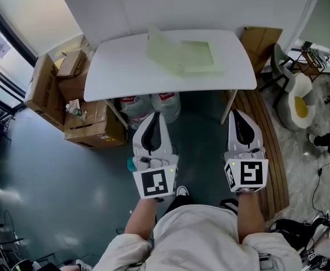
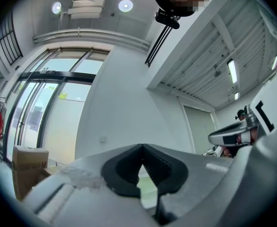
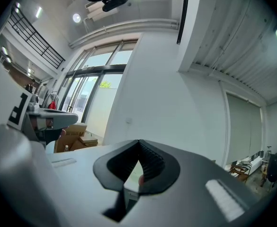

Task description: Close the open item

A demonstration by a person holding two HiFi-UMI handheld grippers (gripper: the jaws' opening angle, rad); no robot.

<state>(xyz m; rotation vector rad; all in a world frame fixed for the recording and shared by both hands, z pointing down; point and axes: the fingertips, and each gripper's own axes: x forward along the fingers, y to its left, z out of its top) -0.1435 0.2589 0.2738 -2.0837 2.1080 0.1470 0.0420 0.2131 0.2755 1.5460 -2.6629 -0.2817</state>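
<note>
A pale green see-through case (image 1: pixel 187 55) lies open on the white table (image 1: pixel 114 66), with its lid (image 1: pixel 157 43) standing up at the left side. Both grippers are held well short of the table, over the floor and pointing toward it. My left gripper (image 1: pixel 155 116) is shut with nothing in it; in the left gripper view its dark jaw tips (image 2: pixel 141 148) meet. My right gripper (image 1: pixel 236 113) is also shut and empty, its tips (image 3: pixel 139 143) touching in the right gripper view. A sliver of the green case shows through each gripper's jaw gap.
Cardboard boxes (image 1: pixel 69 103) are stacked left of the table, and another (image 1: pixel 262 41) stands at its back right. Large water bottles (image 1: pixel 153 106) sit under the table. A chair (image 1: pixel 294 95) and wooden planks (image 1: pixel 266 151) are on the right.
</note>
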